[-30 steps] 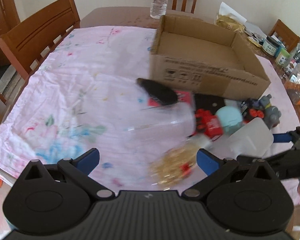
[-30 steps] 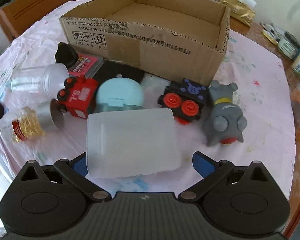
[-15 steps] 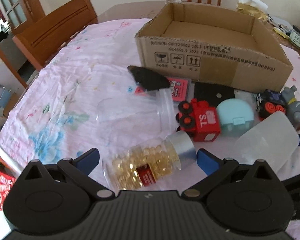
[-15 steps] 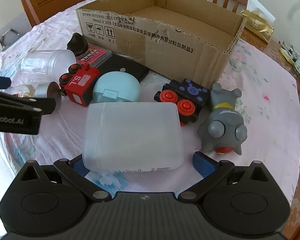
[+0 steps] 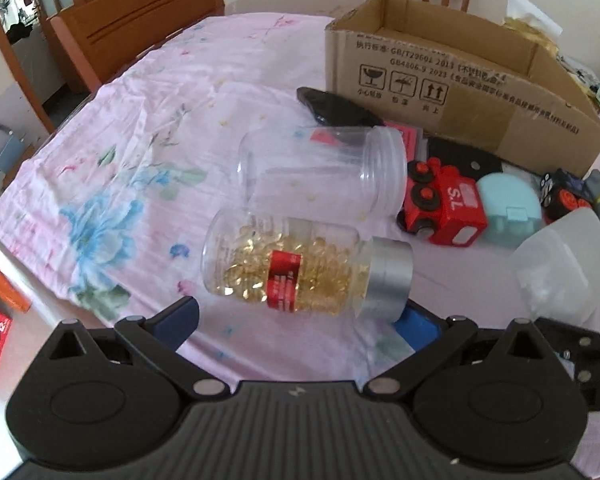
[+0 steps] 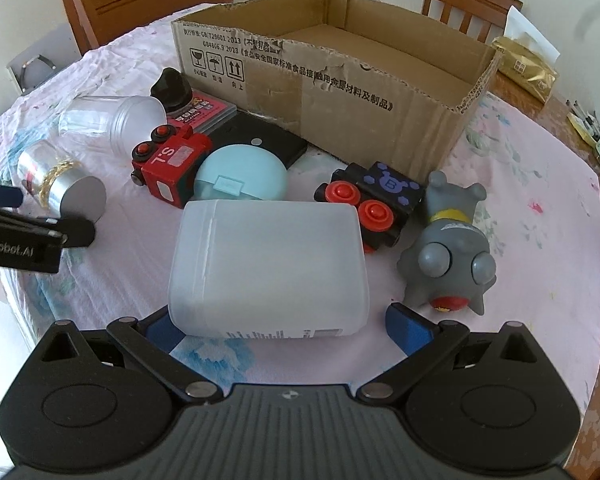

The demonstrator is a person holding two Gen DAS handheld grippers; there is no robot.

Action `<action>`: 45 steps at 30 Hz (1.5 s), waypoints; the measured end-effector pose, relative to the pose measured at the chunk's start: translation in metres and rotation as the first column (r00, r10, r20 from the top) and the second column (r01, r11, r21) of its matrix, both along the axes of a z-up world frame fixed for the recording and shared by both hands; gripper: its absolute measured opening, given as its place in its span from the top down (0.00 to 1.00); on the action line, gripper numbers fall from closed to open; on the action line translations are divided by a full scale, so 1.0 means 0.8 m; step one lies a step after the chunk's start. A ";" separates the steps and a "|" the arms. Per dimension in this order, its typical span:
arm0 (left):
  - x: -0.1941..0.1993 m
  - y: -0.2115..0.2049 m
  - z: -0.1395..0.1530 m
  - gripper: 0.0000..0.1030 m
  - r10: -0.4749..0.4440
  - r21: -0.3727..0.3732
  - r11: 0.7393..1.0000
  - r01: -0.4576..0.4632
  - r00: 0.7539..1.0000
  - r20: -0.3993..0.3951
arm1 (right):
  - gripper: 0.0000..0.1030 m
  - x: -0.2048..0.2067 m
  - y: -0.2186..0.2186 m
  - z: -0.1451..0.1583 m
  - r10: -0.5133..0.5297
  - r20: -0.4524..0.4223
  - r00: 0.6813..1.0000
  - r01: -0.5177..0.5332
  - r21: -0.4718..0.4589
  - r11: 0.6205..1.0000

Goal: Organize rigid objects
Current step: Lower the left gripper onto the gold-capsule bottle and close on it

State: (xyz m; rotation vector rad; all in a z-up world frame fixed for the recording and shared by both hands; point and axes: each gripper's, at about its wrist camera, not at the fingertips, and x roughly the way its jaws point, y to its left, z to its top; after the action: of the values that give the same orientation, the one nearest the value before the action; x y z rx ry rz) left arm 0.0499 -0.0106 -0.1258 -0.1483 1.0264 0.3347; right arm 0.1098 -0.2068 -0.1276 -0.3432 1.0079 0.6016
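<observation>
Translucent white container [image 6: 268, 268]: lies on its side on the pink cloth [image 5: 148, 128], between the spread fingers of the right gripper [image 6: 286, 326]; not clamped.
Capsule bottle [image 5: 300, 270]: on its side, silver cap rightward, just ahead of the left gripper [image 5: 296, 320], fingers wide apart, holding nothing.
Cardboard box [image 6: 340, 76]: open, apparently empty, behind the toys.
Step in hand: approach, both sides.
Next move: judged to need closing squarely on each body, then a lift into the box.

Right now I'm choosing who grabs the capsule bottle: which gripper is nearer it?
Left. The left gripper has the capsule bottle just ahead between its open fingers; the right gripper sits at the white container.
</observation>
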 end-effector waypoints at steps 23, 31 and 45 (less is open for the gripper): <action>0.005 0.001 0.000 0.01 -0.048 0.036 0.998 0.046 0.998 0.049 | 0.00 0.009 0.009 0.001 0.022 -0.010 1.000 -0.023 -0.012 1.000; 0.008 -0.001 0.010 0.01 -0.058 0.046 0.997 0.056 0.997 0.052 | 0.00 0.018 0.031 0.018 0.097 0.012 0.995 -0.096 -0.041 0.995; 0.015 0.004 0.015 0.04 -0.125 0.051 0.991 0.123 0.992 0.022 | 0.08 0.020 0.046 0.024 0.109 -0.002 0.994 -0.109 -0.087 0.990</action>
State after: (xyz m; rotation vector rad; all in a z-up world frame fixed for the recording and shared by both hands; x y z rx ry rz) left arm 0.0622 -0.0077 -0.1135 -0.0435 0.9969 0.2443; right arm 0.1260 -0.1702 -0.1081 -0.4788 1.0192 0.6565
